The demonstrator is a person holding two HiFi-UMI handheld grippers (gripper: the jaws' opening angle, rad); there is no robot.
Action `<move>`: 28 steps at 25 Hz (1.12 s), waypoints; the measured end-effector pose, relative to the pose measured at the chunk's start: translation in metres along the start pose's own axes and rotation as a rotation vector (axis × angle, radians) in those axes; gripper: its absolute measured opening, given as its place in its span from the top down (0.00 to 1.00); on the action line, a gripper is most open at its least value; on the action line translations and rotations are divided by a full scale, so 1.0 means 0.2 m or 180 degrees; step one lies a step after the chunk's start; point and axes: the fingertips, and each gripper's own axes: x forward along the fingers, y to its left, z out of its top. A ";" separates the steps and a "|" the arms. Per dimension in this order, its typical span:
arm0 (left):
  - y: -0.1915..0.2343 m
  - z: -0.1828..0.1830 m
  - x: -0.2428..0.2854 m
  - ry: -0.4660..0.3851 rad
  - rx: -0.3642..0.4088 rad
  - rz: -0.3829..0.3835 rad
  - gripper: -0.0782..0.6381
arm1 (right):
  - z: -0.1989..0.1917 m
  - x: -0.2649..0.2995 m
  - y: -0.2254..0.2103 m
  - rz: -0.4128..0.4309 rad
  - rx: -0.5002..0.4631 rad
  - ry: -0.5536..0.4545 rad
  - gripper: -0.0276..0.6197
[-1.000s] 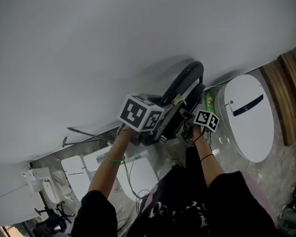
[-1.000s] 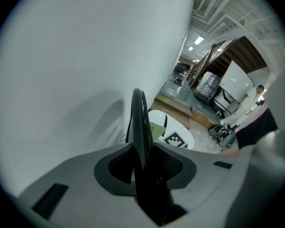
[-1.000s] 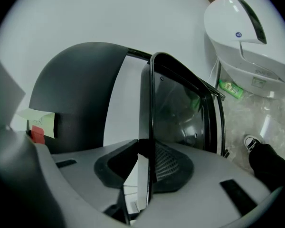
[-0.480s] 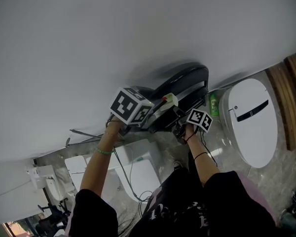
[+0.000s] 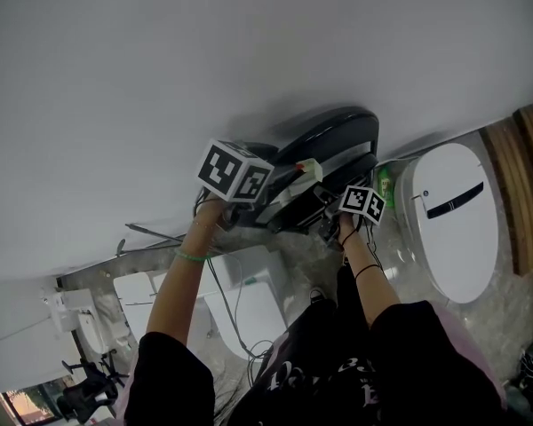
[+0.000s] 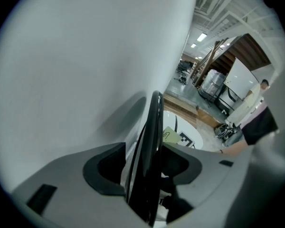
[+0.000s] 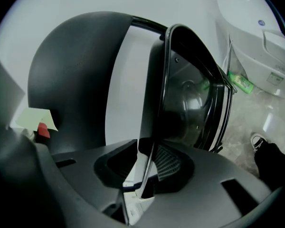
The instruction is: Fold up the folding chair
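Dark folding chair (image 5: 338, 130) at frame centre, thin edge inside left tool (image 6: 143, 148), just opening and released, right tool (image 7: 146, 148) clenched on its rim.

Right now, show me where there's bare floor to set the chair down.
Bare marble floor opens between the white oval fixture, the wooden panel and the person. Crowded: the left, with white units and cables, and beside the folding chair, where a green bottle stands.
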 end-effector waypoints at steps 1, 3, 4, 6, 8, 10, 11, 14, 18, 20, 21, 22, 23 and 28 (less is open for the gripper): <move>0.01 -0.01 0.00 -0.0032 -0.0071 0.0026 0.58 | 0.00 0.00 0.00 -0.0019 -0.0041 0.0033 0.81; 0.02 -0.02 0.00 -0.0077 -0.0107 0.0093 0.55 | -0.01 -0.02 0.00 -0.0079 -0.0113 0.0049 0.80; 0.02 -0.03 0.00 -0.0098 -0.0083 0.0135 0.55 | 0.00 -0.04 -0.01 -0.0126 -0.0145 0.0027 0.79; 0.02 -0.03 0.00 -0.0156 -0.0009 0.0224 0.55 | 0.02 -0.09 -0.04 -0.0220 -0.0212 -0.0031 0.80; 0.02 -0.02 -0.02 -0.0242 0.0038 0.0306 0.55 | 0.04 -0.14 -0.04 -0.0299 -0.0369 -0.0053 0.79; 0.03 0.00 -0.06 -0.0361 0.0033 0.0369 0.55 | 0.05 -0.18 -0.02 -0.0360 -0.0594 -0.0033 0.79; 0.03 0.01 -0.08 -0.0422 0.0014 0.0391 0.55 | 0.05 -0.19 -0.01 -0.0382 -0.0687 -0.0013 0.79; 0.04 0.02 -0.14 -0.0596 -0.0025 0.0483 0.55 | 0.03 -0.20 0.00 -0.0419 -0.0816 0.0040 0.79; 0.05 0.05 -0.29 -0.0986 -0.0241 0.0564 0.55 | 0.01 -0.21 0.00 -0.0472 -0.0857 0.0019 0.80; 0.03 0.06 -0.37 -0.1215 -0.0386 0.0476 0.55 | 0.00 -0.24 -0.02 -0.0525 -0.0857 -0.0024 0.80; 0.01 0.05 -0.41 -0.1303 -0.0438 0.0415 0.55 | -0.02 -0.26 -0.03 -0.0543 -0.0855 -0.0042 0.80; -0.02 0.04 -0.43 -0.1365 -0.0475 0.0359 0.55 | -0.03 -0.28 -0.03 -0.0553 -0.0863 -0.0051 0.80; -0.04 0.02 -0.45 -0.1401 -0.0502 0.0319 0.55 | -0.05 -0.31 -0.03 -0.0559 -0.0886 -0.0049 0.80; -0.13 -0.16 -0.53 -0.1463 -0.0608 0.0216 0.55 | -0.17 -0.43 0.07 -0.0569 -0.1266 -0.0027 0.80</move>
